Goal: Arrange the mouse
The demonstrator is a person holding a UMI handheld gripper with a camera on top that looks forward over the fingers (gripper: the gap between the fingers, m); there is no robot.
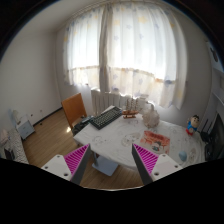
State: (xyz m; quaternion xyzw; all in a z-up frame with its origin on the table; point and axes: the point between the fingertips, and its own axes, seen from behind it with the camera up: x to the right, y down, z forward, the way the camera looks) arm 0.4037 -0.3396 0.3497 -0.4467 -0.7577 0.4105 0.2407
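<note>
Mouse is too small to pick out on the white round bench (140,138) beyond the black keyboard (105,117); the hand-held gripper (112,160), gaping wide and empty, is risking a blind approach.

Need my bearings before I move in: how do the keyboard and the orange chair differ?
The keyboard is black, flat and long, lying on the white table; the chair is orange and upright, standing on the floor at the table's far side. The keyboard lies beyond the left finger of the open claw; the chair is further off to the left. Both lie well beyond the claw.
</note>
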